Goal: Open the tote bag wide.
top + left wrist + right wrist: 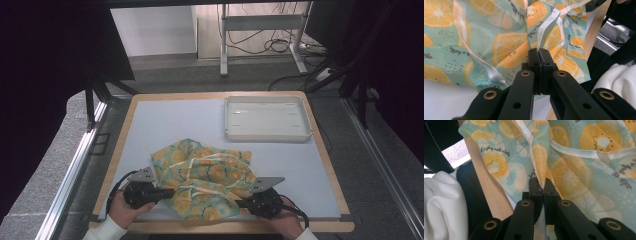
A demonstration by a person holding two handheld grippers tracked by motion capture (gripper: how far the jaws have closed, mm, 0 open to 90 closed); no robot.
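Both hands low at near table edge. Left gripper point(161, 192) & right gripper point(243, 201) w/ jaws pinched tight, pointing at each other.

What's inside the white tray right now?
The white tray at the far right looks empty, bare white floor. The fruit-print cloth lies apart, nearer, with both claws pinching it.

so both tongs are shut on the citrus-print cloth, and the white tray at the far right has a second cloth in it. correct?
Not quite. The tray is empty in the high view, with no second cloth in it. The rest holds: the left tongs and right tongs are each shut on the cloth, and the tray sits at the table's far right.
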